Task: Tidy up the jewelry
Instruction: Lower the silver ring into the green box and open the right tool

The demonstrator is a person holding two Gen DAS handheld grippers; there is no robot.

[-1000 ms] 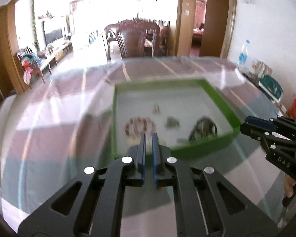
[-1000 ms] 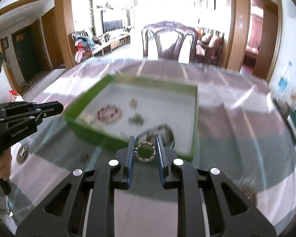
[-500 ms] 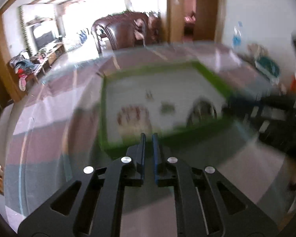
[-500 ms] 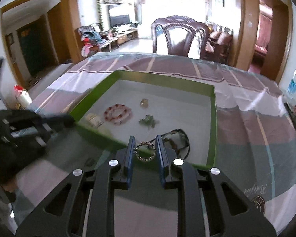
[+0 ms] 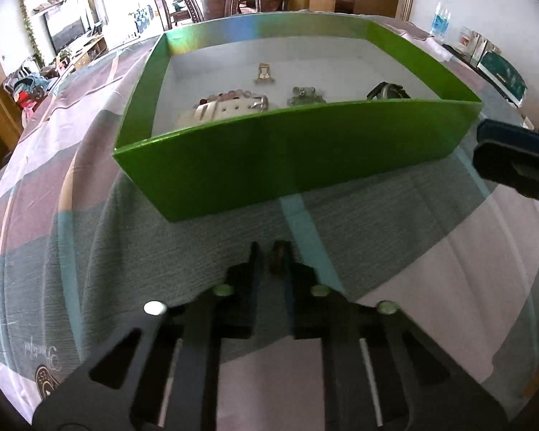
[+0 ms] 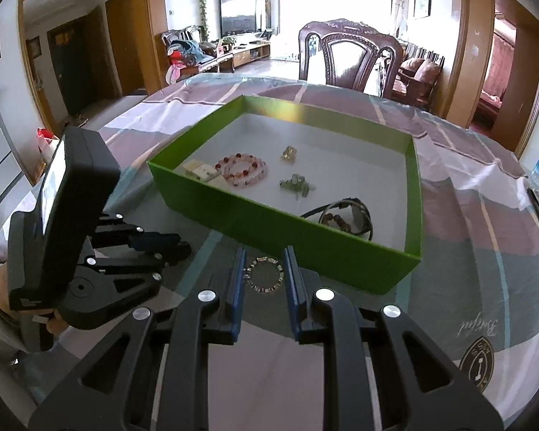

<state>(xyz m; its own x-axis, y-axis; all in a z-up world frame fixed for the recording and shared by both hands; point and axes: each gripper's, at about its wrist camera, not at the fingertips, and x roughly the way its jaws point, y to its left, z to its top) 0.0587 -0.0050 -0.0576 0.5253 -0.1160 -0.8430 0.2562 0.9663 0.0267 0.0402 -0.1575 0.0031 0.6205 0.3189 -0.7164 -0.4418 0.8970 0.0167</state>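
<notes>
A green box (image 6: 327, 248) with a white floor stands on the striped tablecloth. It holds a pink bead bracelet (image 6: 242, 170), a white watch strap (image 6: 201, 171), a gold charm (image 6: 288, 153), a green stone piece (image 6: 296, 184) and a dark bracelet (image 6: 348, 215). My right gripper (image 6: 264, 273) is shut on a small gold ring bracelet (image 6: 266, 278), just before the box's near wall. My left gripper (image 5: 269, 258) is low over the cloth in front of the box (image 5: 298, 158), jaws nearly closed with a small dark item (image 5: 276, 256) between them. It also shows in the right wrist view (image 6: 176, 248).
A wooden chair (image 6: 352, 54) stands behind the table. A water bottle (image 5: 440, 14) and packets (image 5: 499, 72) sit at the table's right edge. The right gripper's fingers (image 5: 510, 143) show at the right of the left wrist view.
Both grippers have dropped lower and closer to the box's near wall. The left gripper now sits near the cloth. The right gripper still holds the ring bracelet.
</notes>
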